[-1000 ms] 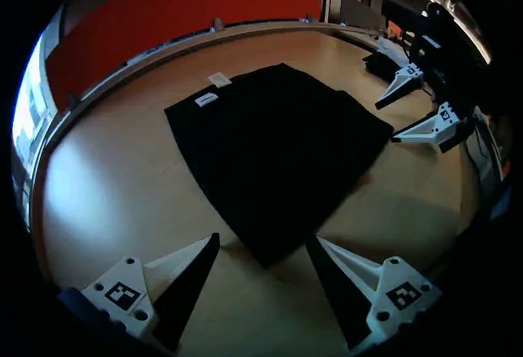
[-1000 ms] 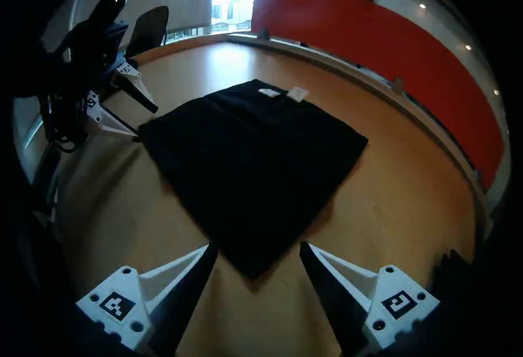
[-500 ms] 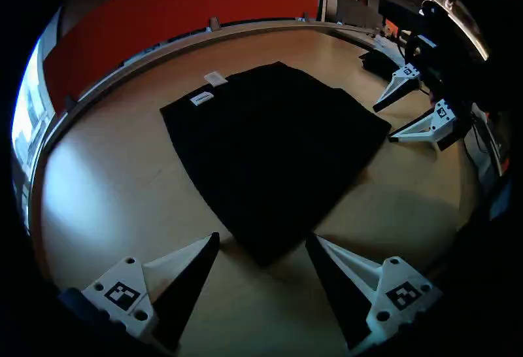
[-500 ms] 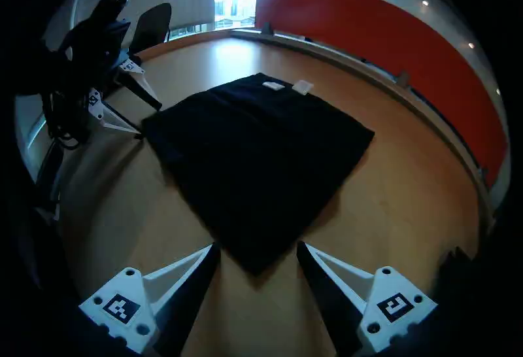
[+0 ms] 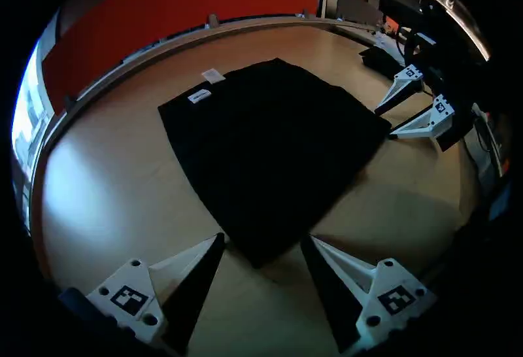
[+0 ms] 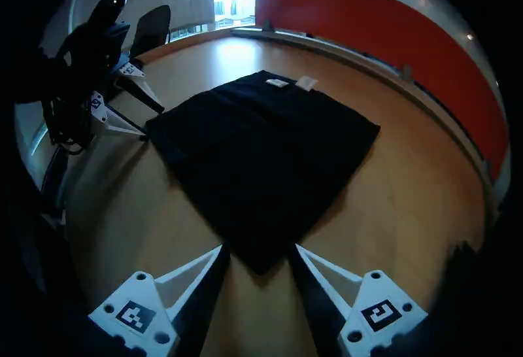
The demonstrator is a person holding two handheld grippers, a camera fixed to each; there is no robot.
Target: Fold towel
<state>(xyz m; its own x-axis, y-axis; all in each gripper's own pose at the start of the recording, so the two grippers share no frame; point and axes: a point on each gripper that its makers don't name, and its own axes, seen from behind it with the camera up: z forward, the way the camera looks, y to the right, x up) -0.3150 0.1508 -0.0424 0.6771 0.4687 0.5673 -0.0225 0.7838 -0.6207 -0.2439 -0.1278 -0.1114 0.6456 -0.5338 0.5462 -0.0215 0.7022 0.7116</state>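
1. While the black towel [image 5: 274, 141] lies flat on the wooden table [image 5: 111, 180], the left gripper [image 5: 261, 239] and right gripper [image 6: 259, 247] gape, each straddling a corner.
2. The grasp looks not yet made; next, pinch both corners, lift, fold across.

Wooden table [image 5: 111, 174] at which I work: a pale, smooth top with a raised rim along its far, curved edge. One black towel [image 5: 274, 141] lies flat on it, spread out near the middle, with one corner pointing toward me. At a far corner of the towel a small white tag [image 5: 199, 96] rests on the cloth. A second white slip [image 5: 213, 75] lies just beside it; whether on wood or cloth I cannot tell.
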